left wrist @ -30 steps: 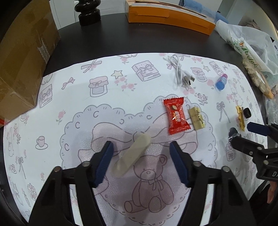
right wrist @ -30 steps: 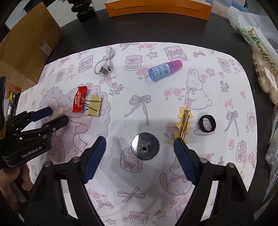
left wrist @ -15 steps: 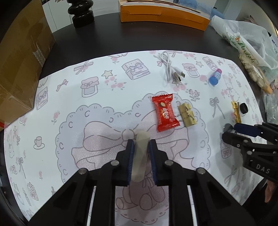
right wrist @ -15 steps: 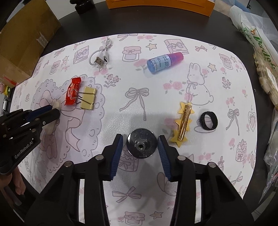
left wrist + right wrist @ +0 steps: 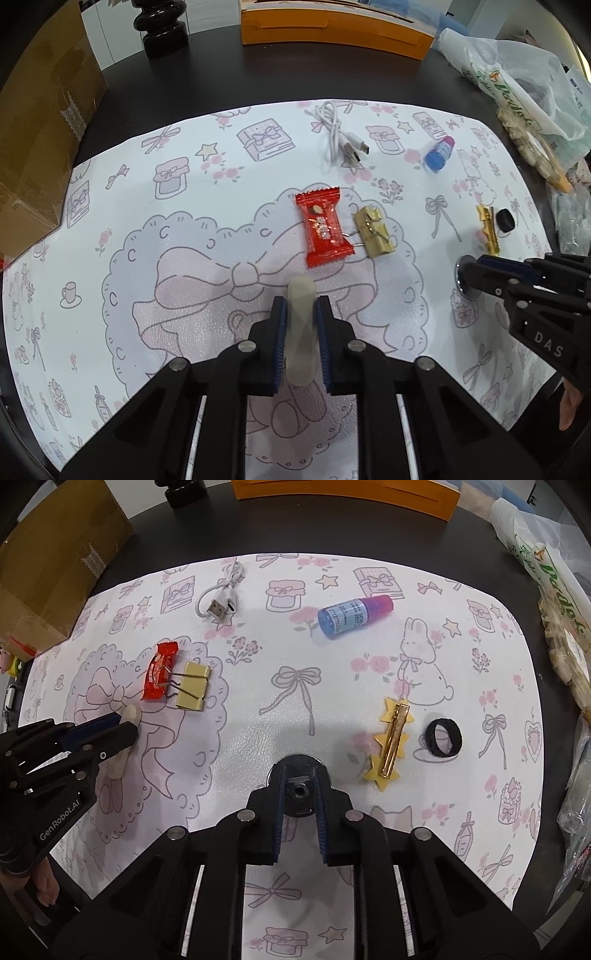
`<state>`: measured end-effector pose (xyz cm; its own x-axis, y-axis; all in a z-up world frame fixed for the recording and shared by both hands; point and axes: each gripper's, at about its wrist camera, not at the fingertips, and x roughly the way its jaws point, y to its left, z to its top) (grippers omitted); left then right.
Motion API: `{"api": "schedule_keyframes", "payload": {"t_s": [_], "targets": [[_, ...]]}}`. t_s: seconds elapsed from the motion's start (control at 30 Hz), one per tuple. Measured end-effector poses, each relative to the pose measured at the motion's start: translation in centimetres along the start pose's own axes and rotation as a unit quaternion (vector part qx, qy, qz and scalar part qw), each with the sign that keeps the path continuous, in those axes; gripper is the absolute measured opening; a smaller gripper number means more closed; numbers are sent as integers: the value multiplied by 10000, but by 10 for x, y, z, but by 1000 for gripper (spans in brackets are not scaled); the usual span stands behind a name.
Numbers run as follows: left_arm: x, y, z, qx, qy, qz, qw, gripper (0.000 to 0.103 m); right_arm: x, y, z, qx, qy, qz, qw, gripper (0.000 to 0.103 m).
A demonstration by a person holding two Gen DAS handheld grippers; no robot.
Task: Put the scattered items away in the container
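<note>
The left gripper (image 5: pixel 300 306) has its blue-padded jaws drawn in against the flanks of a pale cream, translucent oblong stick with rounded ends (image 5: pixel 301 332), which lies in the left half of the white patterned mat (image 5: pixel 258 177) toward its near edge. The stick's long axis runs straight along the line of the fingers, one rounded end projecting past the tips, the other reaching back between the jaws; the grip is therefore across its narrow width. Whether the stick is clear of the mat cannot be told. The right gripper (image 5: pixel 300 775) is narrowed about a round silver metal disc with a central nut (image 5: pixel 299 794), near the middle of the mat's near edge; the pads stand on either side of the raised nut and appear to be on it, though contact is not fully visible. Each piece lies directly ahead of its own fingers, so neither arm needs to cross. The brown cardboard box (image 5: pixel 40 147) off the mat's far-left corner is judged the likely container; its opening is not in view. It is nearer the left arm. Left on the mat are a red sweet wrapper (image 5: pixel 323 230), a gold binder clip (image 5: pixel 373 232), a white USB cable (image 5: pixel 340 136), a small blue bottle with pink cap (image 5: pixel 354 614), a gold star hair clip (image 5: pixel 393 742) and a black ring (image 5: pixel 443 736).
</note>
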<state>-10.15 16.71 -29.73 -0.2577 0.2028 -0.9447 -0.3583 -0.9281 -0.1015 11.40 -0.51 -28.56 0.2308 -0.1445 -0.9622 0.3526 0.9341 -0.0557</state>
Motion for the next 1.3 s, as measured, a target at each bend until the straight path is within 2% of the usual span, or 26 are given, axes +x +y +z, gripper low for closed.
{"api": "schedule_keyframes", "payload": {"t_s": [0.77,0.97,1.03,1.3], "targets": [[-21,-2,1,-36,-147,-140,9998,16,-9,8,-5,-83,-156,38,9998,15],[-40,3,6,-42,-245,-158,9996,16,-32,16,-6,-242,-332,-151,9990,15],[-49,3,10,-18,-307,-159,9994,16,-37,22,-5,-306,-392,-338,9982,15],[-89,9,24,-65,-538,-212,9983,16,-75,32,0,-128,-577,-191,9981,15]]}}
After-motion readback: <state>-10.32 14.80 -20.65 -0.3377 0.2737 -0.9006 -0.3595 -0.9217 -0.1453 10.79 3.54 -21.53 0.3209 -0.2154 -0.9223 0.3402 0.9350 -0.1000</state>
